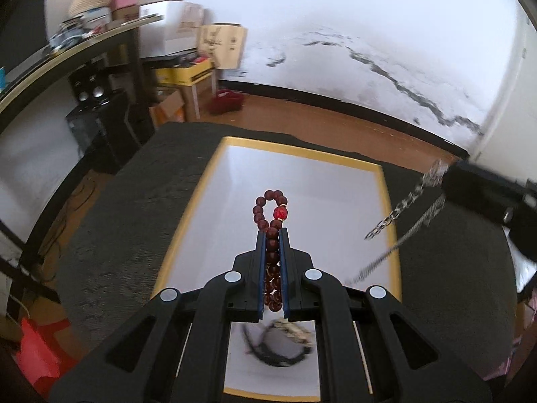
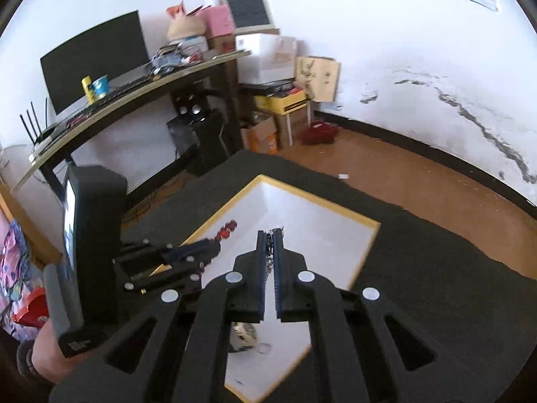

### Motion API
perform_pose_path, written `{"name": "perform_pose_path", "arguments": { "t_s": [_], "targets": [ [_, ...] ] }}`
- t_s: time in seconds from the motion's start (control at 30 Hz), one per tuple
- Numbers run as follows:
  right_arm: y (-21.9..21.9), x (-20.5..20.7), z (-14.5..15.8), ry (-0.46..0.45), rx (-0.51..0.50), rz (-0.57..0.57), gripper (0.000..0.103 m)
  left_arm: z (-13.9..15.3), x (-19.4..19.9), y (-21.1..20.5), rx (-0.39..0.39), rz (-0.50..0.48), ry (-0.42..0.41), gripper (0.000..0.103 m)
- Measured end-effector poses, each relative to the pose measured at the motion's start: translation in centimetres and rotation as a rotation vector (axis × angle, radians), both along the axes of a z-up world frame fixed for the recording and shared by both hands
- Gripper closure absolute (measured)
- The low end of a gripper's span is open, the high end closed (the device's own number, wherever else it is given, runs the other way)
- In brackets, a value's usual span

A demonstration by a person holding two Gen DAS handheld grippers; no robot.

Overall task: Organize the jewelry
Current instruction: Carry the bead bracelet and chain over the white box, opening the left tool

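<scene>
While both grippers hang above white tray with yellow rim, each carries jewelry. Left gripper: jaws narrow, clamped on red bead bracelet; bead loop protrudes past fingertips, rest runs back between pads. Right gripper: jaws nearly closed, pinching silver chain; in left view chain dangles over tray's right edge, blurred. Tray rests on dark mat. Near tray's close end lies small jewelry pile, indistinct.
</scene>
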State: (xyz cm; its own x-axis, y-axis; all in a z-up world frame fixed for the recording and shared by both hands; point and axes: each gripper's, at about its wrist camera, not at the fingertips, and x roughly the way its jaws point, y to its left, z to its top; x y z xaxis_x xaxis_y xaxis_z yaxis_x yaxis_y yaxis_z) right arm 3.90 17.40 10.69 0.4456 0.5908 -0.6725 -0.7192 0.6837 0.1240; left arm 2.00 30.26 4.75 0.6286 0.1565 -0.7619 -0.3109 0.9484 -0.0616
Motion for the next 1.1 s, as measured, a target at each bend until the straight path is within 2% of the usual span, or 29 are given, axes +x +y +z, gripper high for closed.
{"name": "perform_pose_path", "arguments": {
  "t_s": [0.2, 0.43, 0.9, 1.1],
  "targets": [
    [2.9, 0.1, -3.1, 0.03, -0.05, 0.02, 0.098, -1.0, -0.7, 2.8, 0.006, 0.04, 0.013, 0.096],
    [4.0, 1.2, -4.9, 0.051, -0.067, 0.002, 0.098, -3.1, 0.2, 3.6, -0.002, 0.055, 0.051, 0.096],
    [3.7, 1.9, -5.3, 0.057, -0.069, -0.012, 0.098, -7.6, 2.2, 4.4, -0.006, 0.06, 0.154, 0.096],
    [3.4, 1.8, -4.9, 0.053, -0.059, -0.017, 0.098, -8.0, 2.6, 3.9, -0.012, 0.049, 0.158, 0.096]
  ]
}}
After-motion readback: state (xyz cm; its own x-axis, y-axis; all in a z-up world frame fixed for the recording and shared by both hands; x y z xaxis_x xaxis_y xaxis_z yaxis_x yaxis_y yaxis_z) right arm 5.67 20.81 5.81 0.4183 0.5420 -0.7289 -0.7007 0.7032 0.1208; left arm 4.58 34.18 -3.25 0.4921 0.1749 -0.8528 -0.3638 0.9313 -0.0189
